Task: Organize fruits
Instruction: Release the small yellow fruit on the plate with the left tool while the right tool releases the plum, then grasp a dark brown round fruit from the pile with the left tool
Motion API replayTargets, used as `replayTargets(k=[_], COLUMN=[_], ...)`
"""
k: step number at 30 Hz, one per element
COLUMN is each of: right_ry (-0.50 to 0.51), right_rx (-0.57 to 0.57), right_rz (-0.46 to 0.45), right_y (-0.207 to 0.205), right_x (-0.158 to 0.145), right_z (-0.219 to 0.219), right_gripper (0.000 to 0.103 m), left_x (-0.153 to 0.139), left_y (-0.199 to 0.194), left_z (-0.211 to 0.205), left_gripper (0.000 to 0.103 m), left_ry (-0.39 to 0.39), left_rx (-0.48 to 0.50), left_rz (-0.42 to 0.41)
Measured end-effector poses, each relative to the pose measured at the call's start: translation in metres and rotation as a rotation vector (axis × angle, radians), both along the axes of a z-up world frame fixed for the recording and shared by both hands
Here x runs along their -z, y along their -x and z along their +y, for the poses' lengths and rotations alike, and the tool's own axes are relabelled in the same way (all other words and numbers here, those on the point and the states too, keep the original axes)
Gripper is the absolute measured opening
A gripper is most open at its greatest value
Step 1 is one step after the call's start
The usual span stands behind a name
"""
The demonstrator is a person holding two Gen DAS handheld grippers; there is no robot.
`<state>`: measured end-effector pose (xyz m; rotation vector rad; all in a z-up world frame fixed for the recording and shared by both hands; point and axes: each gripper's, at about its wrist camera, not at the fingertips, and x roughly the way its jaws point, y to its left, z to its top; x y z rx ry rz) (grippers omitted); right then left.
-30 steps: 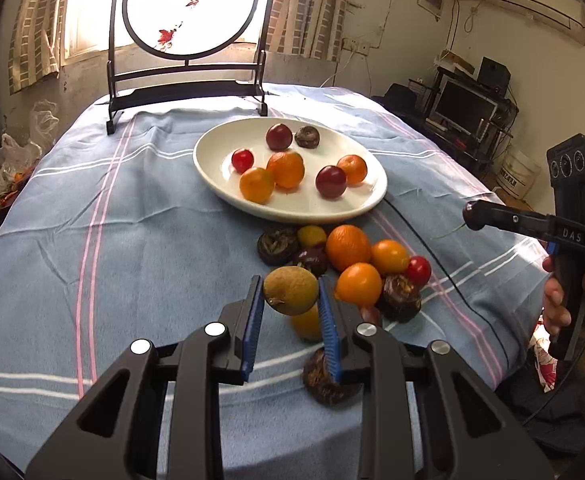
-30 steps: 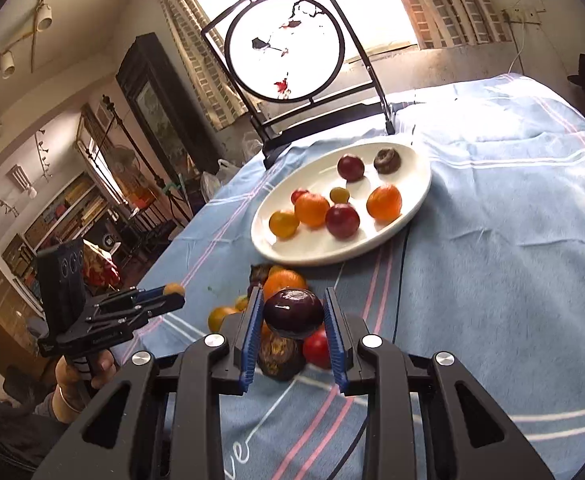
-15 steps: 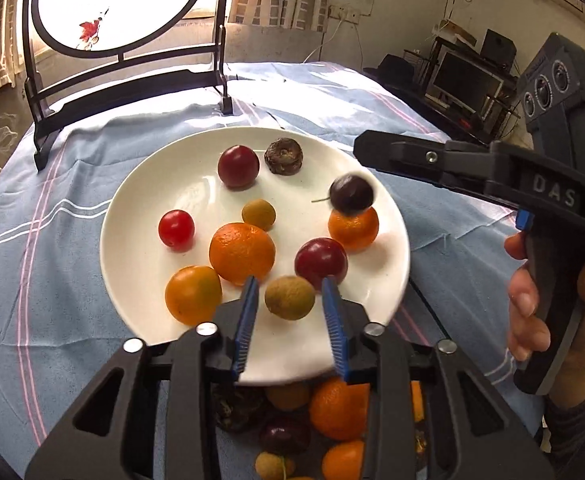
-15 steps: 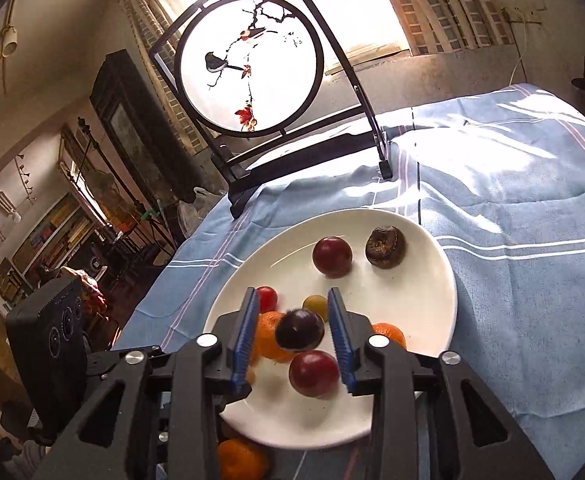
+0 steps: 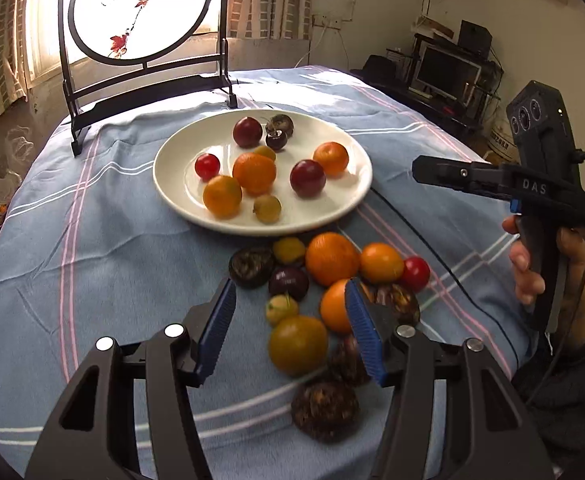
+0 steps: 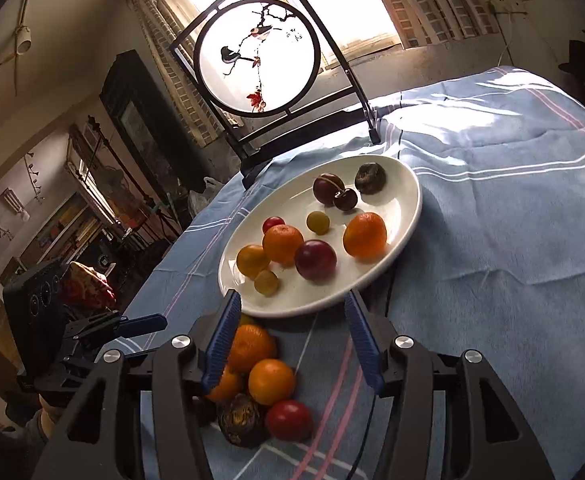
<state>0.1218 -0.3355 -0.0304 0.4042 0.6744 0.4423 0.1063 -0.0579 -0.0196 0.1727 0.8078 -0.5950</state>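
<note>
- Left gripper (image 5: pixel 290 330), black frame with blue ribbed pads: jaws opening, nothing clamped between them. A second ago it carried a small tan-green round fruit (image 5: pixel 267 208); that fruit now lies on the white oval ceramic plate (image 5: pixel 172 184), near its front rim.
- Right gripper (image 6: pixel 290 344), same build: jaws opening, nothing gripped. The dark purple cherry with stem (image 6: pixel 345 199) it held a second ago now rests at the plate's far side, touching a larger dark red plum (image 6: pixel 327 189).
- Both grippers have drawn back from over the plate to the loose pile.
- Loose pile of oranges, red and dark fruits (image 5: pixel 332 258): on the blue striped tablecloth (image 5: pixel 92 240), just in front of the plate.
- Judgement: two more fruits are delivered; over a dozen pieces remain on the cloth, so another pick-up round seems due.
</note>
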Motion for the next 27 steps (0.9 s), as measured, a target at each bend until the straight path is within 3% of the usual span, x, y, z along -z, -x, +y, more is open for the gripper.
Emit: replayTargets(k=[5,10,15,20,27], right_ry=[-0.030,-0.038,-0.004,0.036,0.219], right_rx=[0.030,0.036,0.024,-0.017,-0.153], right_rz=[0.012,-0.023,-0.040,0.011,0.084], right_y=[0.025,0.033,0.037,0.040,0.070], right_x=[0.014,0.012,0.010,0.015,0.028], right_z=[-0.011,-0.012,-0.007,0.003,0.061], right_gripper=[0.055,0.055,0.055,0.055,0.055], left_x=[0.013,0.037,0.053,0.052,0.014], left_y=[0.040,0.052,0.050,0.049,0.070], left_z=[0.014,0.008,-0.010,-0.004,0.027], left_gripper=[0.055,0.055,0.043,0.042,0.042], left_ry=[-0.025,-0.073,-0.118,-0.070,0.027], left_rx=[0.015,-0.003,0.006,-0.004,-0.036], left_rz=[0.012,0.024,0.002,0.018,-0.068])
